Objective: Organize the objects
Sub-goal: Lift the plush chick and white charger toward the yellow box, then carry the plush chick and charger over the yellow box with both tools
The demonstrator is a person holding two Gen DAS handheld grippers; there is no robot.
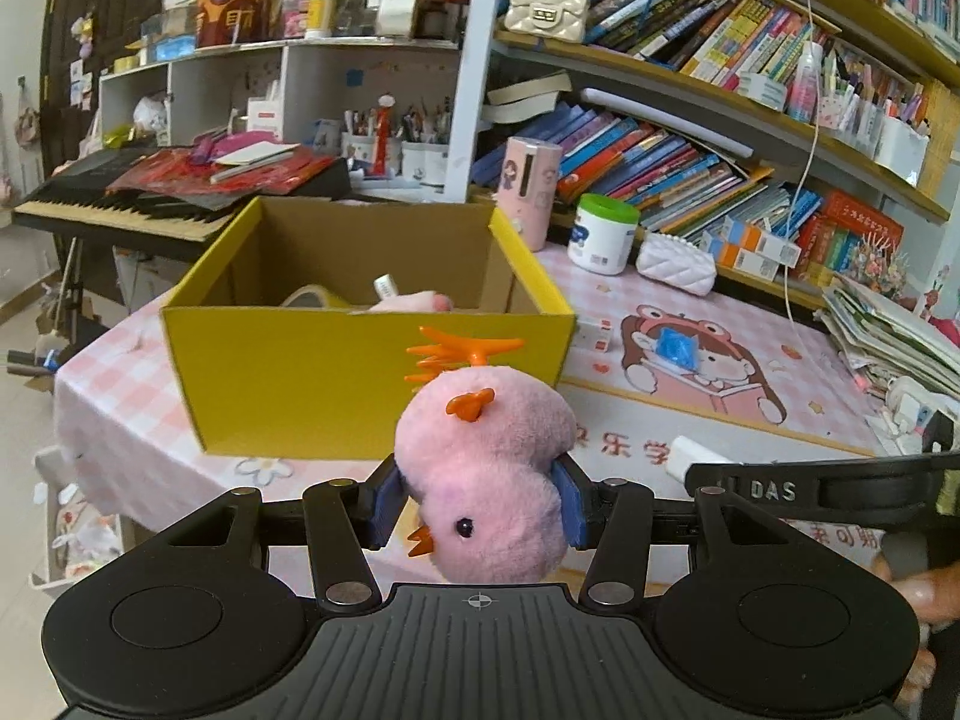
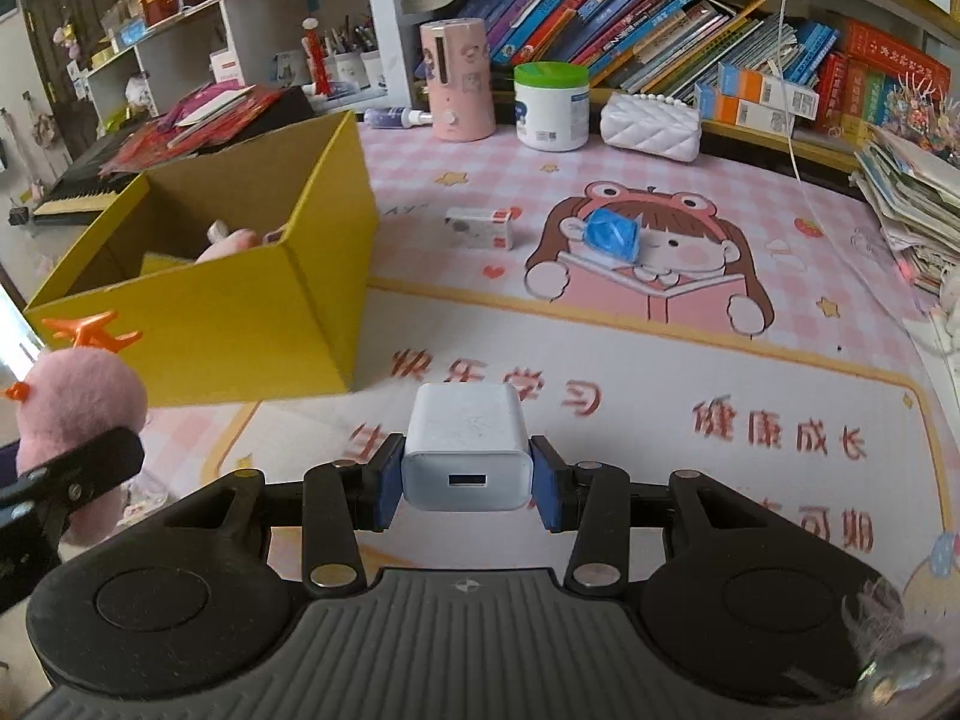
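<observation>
My left gripper [image 1: 480, 507] is shut on a pink plush chick [image 1: 486, 474] with orange feet and beak, held upside down just in front of the yellow cardboard box [image 1: 360, 378]. My right gripper [image 2: 468, 489] is shut on a white USB charger block [image 2: 467, 450] above the pink mat, to the right of the box [image 2: 240, 306]. The chick [image 2: 78, 414] shows at the left edge of the right wrist view. Inside the box lie a pink plush [image 1: 414, 302], a tape roll [image 1: 312, 299] and a small white item.
On the mat [image 2: 660, 372] lie a small white box [image 2: 480, 228] and a blue crumpled wrapper [image 2: 612, 233]. Behind stand a pink canister [image 2: 456, 81], a green-lidded white jar [image 2: 551, 105] and a white quilted pouch [image 2: 651, 123]. Bookshelves, a paper stack [image 2: 912, 198] and a keyboard [image 1: 120, 210] surround the table.
</observation>
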